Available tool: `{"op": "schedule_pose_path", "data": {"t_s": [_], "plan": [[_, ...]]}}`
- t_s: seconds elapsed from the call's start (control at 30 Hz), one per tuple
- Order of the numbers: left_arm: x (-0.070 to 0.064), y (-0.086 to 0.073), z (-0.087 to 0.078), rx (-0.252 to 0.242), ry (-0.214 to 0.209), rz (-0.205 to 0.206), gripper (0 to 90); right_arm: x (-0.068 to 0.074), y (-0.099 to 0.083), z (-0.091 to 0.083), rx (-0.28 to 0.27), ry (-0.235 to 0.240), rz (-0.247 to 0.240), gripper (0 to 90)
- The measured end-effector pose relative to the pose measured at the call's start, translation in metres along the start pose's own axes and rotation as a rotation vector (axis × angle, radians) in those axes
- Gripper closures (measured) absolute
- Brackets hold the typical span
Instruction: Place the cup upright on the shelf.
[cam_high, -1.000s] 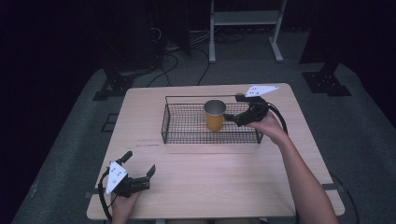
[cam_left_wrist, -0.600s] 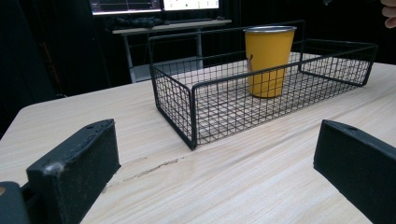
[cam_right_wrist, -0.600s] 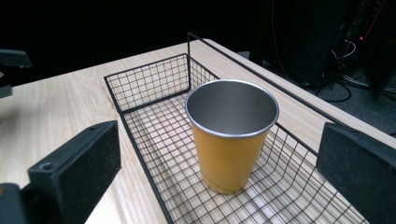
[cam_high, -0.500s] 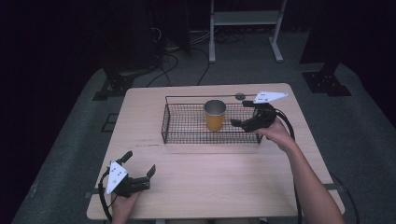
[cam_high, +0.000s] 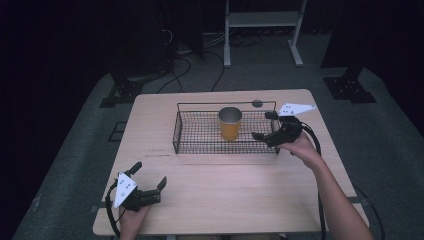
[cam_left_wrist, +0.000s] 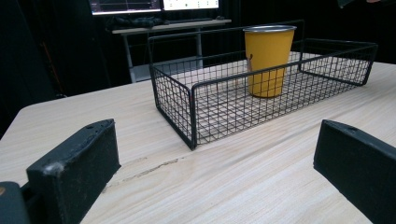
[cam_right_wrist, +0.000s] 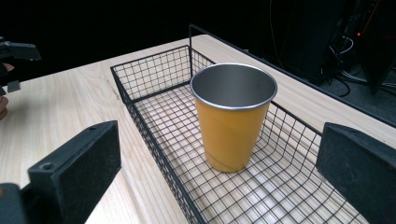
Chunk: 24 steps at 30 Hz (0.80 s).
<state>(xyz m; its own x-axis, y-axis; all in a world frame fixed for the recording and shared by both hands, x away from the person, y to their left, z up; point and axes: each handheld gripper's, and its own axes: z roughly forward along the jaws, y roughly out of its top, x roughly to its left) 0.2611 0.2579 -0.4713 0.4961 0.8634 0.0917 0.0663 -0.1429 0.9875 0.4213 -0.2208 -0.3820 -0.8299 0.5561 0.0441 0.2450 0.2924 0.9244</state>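
Presently, the yellow cup (cam_high: 230, 123) stands upright inside the wire basket (cam_high: 200, 134), on the basket floor, roughly mid-length and toward the far wall as seen from the high view. Its metal interior is bare as far as the right gripper view shows. The basket rests on the wooden table (cam_high: 235, 185), in the far half of the top.

Right gripper (cam_high: 263, 126): held at the right end of the basket, jaws spread wide, nothing between them. The jaws point toward the cup and stand apart from it. Whether the lower jaw touches the basket rim cannot be settled from the high view; it appears just above it.

Left gripper (cam_high: 149, 181): resting low at the near left corner of the table, jaws likewise spread, nothing held. It lies well apart from the basket, its jaws facing the near left corner of the wire wall.

A white stand (cam_high: 262, 20) sits on the floor beyond the table.
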Motion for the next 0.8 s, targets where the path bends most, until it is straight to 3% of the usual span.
{"op": "schedule_pose_path", "data": {"t_s": [0.8], "plan": [[0.0, 0.0, 0.0, -0.001, 0.002, -0.001, 0.0, 0.008, -0.028, -0.024, -0.01, -0.012, 0.031, 0.0]]}}
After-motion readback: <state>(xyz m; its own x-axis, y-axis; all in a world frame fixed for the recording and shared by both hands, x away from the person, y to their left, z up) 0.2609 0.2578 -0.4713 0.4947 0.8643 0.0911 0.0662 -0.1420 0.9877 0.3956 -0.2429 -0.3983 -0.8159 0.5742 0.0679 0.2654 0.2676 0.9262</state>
